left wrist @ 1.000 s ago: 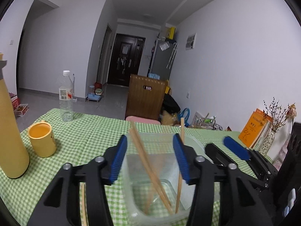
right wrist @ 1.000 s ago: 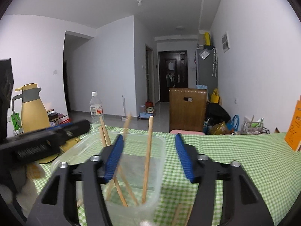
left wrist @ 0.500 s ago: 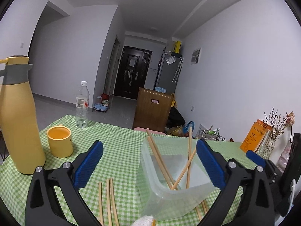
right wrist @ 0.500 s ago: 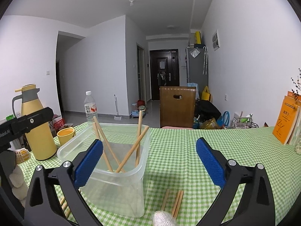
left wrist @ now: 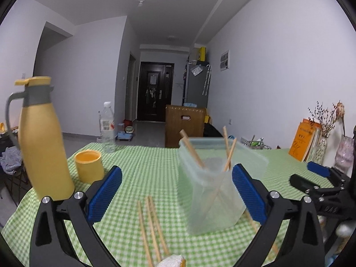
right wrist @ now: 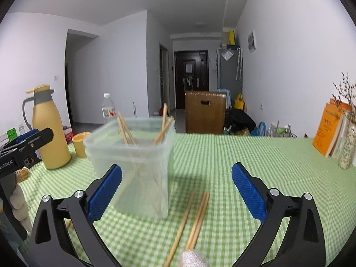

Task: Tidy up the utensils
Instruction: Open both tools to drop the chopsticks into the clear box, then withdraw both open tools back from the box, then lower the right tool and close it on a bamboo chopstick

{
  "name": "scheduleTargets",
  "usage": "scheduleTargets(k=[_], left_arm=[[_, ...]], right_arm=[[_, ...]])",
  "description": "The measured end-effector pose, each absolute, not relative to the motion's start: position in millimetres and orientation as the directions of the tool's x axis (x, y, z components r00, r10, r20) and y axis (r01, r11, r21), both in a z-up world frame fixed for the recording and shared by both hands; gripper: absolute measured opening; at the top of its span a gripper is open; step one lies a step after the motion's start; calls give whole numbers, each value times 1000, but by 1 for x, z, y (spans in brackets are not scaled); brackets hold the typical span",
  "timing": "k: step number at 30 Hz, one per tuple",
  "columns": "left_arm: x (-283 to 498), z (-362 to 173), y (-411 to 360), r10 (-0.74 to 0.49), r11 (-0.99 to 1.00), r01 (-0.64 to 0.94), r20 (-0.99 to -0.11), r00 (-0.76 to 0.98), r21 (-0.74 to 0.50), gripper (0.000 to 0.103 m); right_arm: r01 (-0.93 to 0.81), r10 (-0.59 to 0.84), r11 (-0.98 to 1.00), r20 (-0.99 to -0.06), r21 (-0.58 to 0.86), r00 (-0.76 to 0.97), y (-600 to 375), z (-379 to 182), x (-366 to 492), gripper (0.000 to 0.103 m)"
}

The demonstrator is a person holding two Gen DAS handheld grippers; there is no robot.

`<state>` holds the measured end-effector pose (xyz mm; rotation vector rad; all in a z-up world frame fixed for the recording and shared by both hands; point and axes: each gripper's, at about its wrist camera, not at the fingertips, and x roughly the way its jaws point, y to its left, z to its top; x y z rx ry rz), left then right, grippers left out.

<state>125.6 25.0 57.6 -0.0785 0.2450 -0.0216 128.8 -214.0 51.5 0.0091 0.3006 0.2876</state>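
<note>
A clear plastic container [left wrist: 213,191] [right wrist: 138,162] stands on the green checked tablecloth [left wrist: 142,173] with several wooden chopsticks [left wrist: 192,149] [right wrist: 124,129] leaning inside it. More loose chopsticks [left wrist: 151,227] lie on the cloth left of it, and another few chopsticks [right wrist: 195,220] lie right of it. My left gripper [left wrist: 176,193] is open, the container just ahead by its right pad, nothing held. My right gripper [right wrist: 176,193] is open too, the container ahead by its left pad. Each gripper shows in the other's view: right gripper [left wrist: 308,175], left gripper [right wrist: 37,134].
A yellow thermos jug [left wrist: 44,144] [right wrist: 49,131], a yellow cup [left wrist: 89,166] [right wrist: 80,143] and a water bottle [left wrist: 108,129] stand at the left. Orange books [right wrist: 331,129] and a vase [right wrist: 347,149] with dried twigs line the right wall. A wooden chair [right wrist: 205,111] stands behind the table.
Both grippers' jaws went from half closed to wide open. Both drew back from the container, and the loose chopsticks on the cloth came into view.
</note>
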Motion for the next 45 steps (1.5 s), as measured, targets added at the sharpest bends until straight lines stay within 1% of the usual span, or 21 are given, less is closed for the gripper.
scheduleTargets(k=[4,6,9,13,18,21,26,29,30,35,37,38,39,40,42,43,45], left_arm=[[124,30,29,-24,998,5,-311,950,-62,96],[122,17,30,-7,999,-8,-321,947,-46,96],[119,3,30,33,999,-41,-301,953,-20,96],[116,-10,30,72,997,-73,-274,959,8,96],[115,-11,31,93,995,-95,-239,967,6,96],[117,-12,31,105,994,-106,-248,963,10,96],[117,-9,32,100,995,-102,-246,964,5,96],[115,-8,33,100,995,-103,-239,966,0,96],[115,-8,34,100,995,-103,-237,966,-2,96],[111,-6,37,98,994,-104,-223,970,-18,96],[110,-5,38,100,994,-108,-220,970,-22,96],[110,-5,39,99,994,-107,-219,971,-26,96],[110,-5,39,99,994,-108,-220,971,-29,96],[111,-5,40,99,994,-108,-221,970,-32,96],[111,-5,41,96,994,-107,-221,971,-37,96],[110,-5,41,96,993,-107,-219,971,-39,96],[109,-4,42,94,994,-105,-214,972,-43,96]], right_arm=[[-248,247,968,-341,42,907,-219,28,124,95],[-233,232,972,-360,42,904,-222,19,123,95],[-192,196,980,-379,49,904,-228,3,125,95],[-160,160,987,-361,29,919,-231,-9,123,95],[-147,139,989,-343,4,929,-229,-15,122,95],[-149,139,989,-340,-2,930,-229,-14,121,95],[-134,127,991,-363,7,923,-233,-8,126,95],[-129,125,991,-430,20,894,-238,-7,137,95],[-139,132,990,-474,19,871,-238,-6,143,95],[-161,141,987,-577,16,804,-238,-10,158,94],[-174,140,985,-617,6,774,-236,-14,165,79],[-185,148,983,-643,10,751,-235,-17,169,60],[-195,158,981,-663,20,731,-234,-19,173,52],[-205,172,978,-690,34,703,-233,-21,179,50],[-218,189,974,-720,54,667,-232,-24,188,34],[-226,204,971,-741,73,640,-230,-26,195,31],[-226,226,968,-776,111,588,-229,-31,206,20]])
